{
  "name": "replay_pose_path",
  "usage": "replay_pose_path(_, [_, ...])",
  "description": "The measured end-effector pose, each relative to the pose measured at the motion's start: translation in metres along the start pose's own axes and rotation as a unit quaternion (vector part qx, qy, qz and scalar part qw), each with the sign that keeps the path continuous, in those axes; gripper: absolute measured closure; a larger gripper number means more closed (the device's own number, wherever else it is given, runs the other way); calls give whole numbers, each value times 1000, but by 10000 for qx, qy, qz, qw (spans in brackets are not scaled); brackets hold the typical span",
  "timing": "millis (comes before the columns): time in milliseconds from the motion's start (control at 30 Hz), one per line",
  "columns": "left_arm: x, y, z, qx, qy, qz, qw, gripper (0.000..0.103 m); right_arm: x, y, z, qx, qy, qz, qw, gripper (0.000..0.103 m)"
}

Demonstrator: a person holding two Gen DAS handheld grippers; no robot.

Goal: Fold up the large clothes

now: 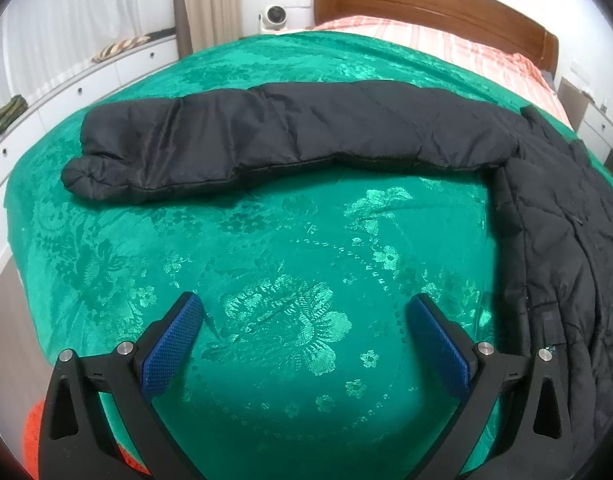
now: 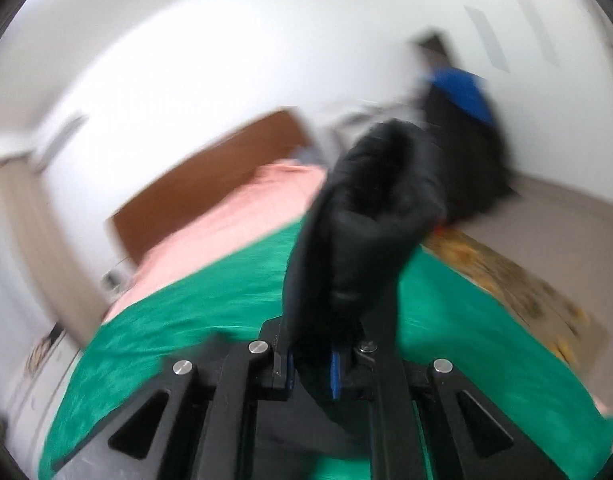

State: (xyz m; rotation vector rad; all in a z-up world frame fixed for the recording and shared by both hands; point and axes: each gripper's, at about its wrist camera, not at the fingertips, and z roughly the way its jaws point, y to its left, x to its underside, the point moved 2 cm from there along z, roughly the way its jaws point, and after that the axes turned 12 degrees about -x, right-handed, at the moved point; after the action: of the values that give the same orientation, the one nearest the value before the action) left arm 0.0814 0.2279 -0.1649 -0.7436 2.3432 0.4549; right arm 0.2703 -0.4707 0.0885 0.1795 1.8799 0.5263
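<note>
A black padded jacket [image 1: 554, 240] lies on the green bedspread [image 1: 290, 264]. One sleeve [image 1: 266, 136] stretches out flat to the left, its cuff at the far left. My left gripper [image 1: 302, 320] is open and empty, above the bedspread in front of the sleeve. My right gripper [image 2: 312, 360] is shut on a bunched part of the black jacket [image 2: 370, 216] and holds it up above the bed. The right wrist view is blurred by motion.
The bed has a wooden headboard [image 1: 426, 0] and pink striped bedding [image 1: 466, 52]. White drawers [image 1: 66, 92] run along the left. A small white fan [image 1: 274, 16] stands at the back. A dark bag with a blue top [image 2: 462, 128] sits by the wall.
</note>
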Motion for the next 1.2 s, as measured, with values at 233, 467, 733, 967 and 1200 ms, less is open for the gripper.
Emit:
replay_pose_path(233, [2, 2, -2, 88, -24, 58, 9999, 0, 59, 207, 123, -1195, 810, -961, 9849, 88])
replay_pose_path(467, [6, -1, -4, 19, -98, 165, 9998, 0, 241, 279, 198, -1661, 2444, -511, 9540, 22])
replay_pose_path(733, [8, -4, -6, -39, -107, 116, 9999, 0, 297, 276, 82, -1996, 2281, -1162, 9459, 22])
replay_pose_path(967, [11, -8, -8, -156, -157, 128, 9997, 0, 272, 198, -31, -1265, 1176, -1826, 9679, 13])
replay_pose_path(1200, [16, -16, -10, -345, -297, 194, 9988, 0, 249, 109, -56, -554, 736, -708, 9932, 9])
